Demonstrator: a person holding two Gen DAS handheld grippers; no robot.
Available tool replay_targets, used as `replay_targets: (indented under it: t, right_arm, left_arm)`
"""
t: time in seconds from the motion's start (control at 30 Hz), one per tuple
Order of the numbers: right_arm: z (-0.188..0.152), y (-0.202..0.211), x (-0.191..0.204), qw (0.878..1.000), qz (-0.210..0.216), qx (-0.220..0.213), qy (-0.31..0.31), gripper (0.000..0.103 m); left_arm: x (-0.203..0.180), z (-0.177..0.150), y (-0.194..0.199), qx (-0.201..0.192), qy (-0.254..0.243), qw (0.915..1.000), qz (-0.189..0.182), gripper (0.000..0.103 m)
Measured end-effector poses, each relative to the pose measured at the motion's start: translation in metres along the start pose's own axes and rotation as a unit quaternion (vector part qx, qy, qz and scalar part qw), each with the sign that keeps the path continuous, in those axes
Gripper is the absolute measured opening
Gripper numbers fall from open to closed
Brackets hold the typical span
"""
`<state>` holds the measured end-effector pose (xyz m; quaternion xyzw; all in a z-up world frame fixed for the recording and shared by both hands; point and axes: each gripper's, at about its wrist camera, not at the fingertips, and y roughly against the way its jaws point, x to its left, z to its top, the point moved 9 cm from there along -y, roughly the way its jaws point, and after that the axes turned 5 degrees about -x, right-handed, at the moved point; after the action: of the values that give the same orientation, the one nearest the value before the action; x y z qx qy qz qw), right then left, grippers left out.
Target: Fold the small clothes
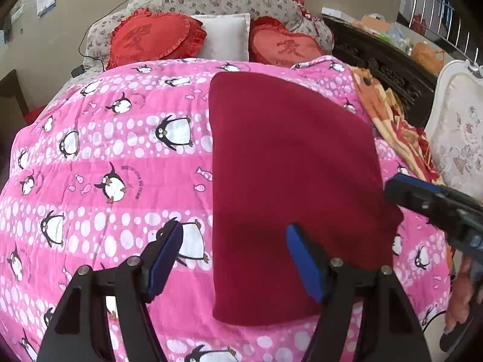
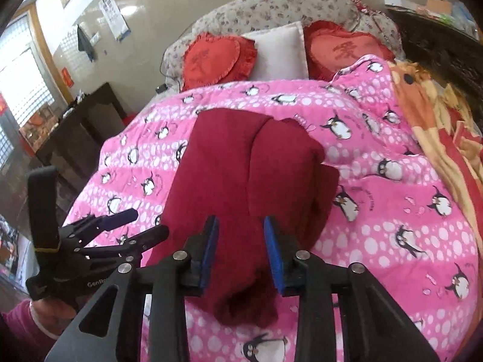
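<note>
two grippers work over a bed covered by a pink quilt (image 1: 120, 166), stitched in rows and printed with penguins and white dots. on it lies the red garment (image 1: 286, 181), a soft, fuzzy, dark red cloth. from the left wrist view it is a long, round-cornered rectangle, mostly flat, set right of the quilt's middle.

the left gripper (image 1: 232, 229) hangs just above the garment's near left edge with its jaws wide apart and nothing between them. one blue foam pad is over the quilt and the other over the red cloth.

the right gripper (image 2: 241, 220) is at the garment's near right part. its blue pads (image 2: 273, 253) are clamped on a thick bunch of the cloth, which fills the gap between them. from there a raised ridge runs up the garment (image 2: 235, 166).

at the head of the bed sit two red heart-shaped cushions (image 1: 151, 37) with frilled edges, and a plain white square pillow (image 1: 225, 36) stands between them.

a hand (image 2: 51, 310) in a pink sleeve grips the left tool's black handle.
</note>
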<state>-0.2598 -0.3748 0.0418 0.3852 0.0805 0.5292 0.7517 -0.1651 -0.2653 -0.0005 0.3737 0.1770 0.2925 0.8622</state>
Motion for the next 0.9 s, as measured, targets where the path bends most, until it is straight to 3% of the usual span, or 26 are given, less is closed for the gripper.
replay_targets:
  t: [0.13, 0.3, 0.47, 0.73, 0.9]
  right_arm:
    - [-0.009, -0.031, -0.019, 0.999, -0.038, 0.022, -0.006, 0.006]
    - [-0.027, -0.054, -0.041, 0.997, -0.051, 0.05, -0.012, 0.006]
    - [-0.03, -0.052, -0.039, 0.997, -0.063, 0.05, 0.007, 0.007]
    - [-0.032, -0.023, -0.03, 0.998, -0.053, 0.039, -0.011, 0.008]
    - [-0.051, -0.035, -0.035, 0.996, -0.062, 0.065, -0.016, 0.008]
  left_arm:
    - [0.0, -0.004, -0.015, 0.013, -0.003, 0.9999, 0.001, 0.076]
    - [-0.002, -0.009, -0.026, 0.021, -0.004, 0.9998, 0.0, 0.078]
    - [-0.004, -0.009, -0.025, 0.022, -0.006, 0.9997, 0.001, 0.078]
    - [-0.004, -0.011, -0.022, 0.019, -0.004, 0.9998, 0.004, 0.078]
    - [-0.005, -0.014, -0.023, 0.023, -0.008, 0.9997, 0.007, 0.078]
